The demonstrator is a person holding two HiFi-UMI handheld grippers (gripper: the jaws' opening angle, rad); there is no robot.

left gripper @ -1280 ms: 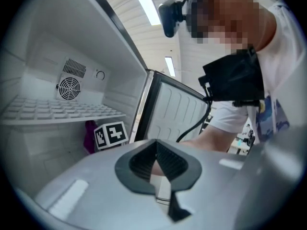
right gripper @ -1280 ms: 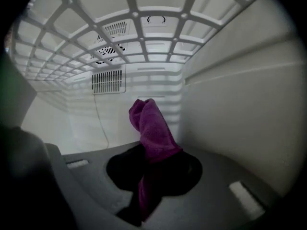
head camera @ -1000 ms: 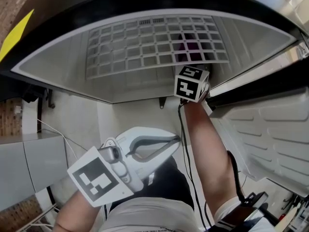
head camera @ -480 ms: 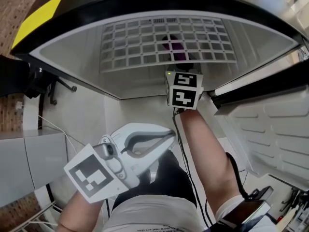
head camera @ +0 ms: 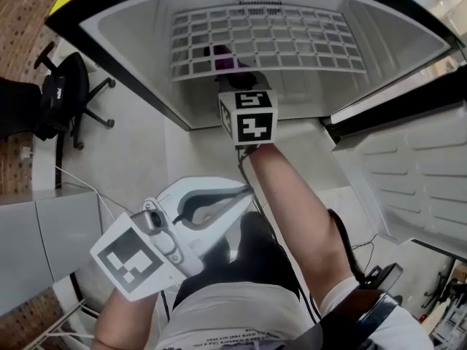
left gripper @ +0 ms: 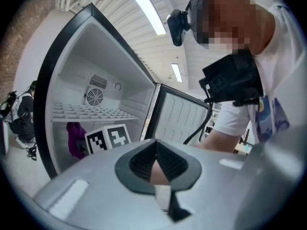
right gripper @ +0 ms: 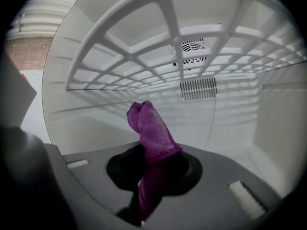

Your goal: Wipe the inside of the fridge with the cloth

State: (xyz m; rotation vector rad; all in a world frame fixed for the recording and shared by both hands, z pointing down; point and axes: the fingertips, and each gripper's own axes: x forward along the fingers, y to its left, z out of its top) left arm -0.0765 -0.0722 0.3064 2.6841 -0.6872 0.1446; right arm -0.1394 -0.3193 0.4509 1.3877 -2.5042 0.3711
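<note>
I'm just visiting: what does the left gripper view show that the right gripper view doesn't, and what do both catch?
Only the left gripper view: the person, the open fridge door, a square-marker cube and ceiling lights. Only the right gripper view: the right gripper shut on the purple cloth, seen up close, and the underside of the white grid shelf. Both: the cloth, the shelf and the round fan grille.
</note>
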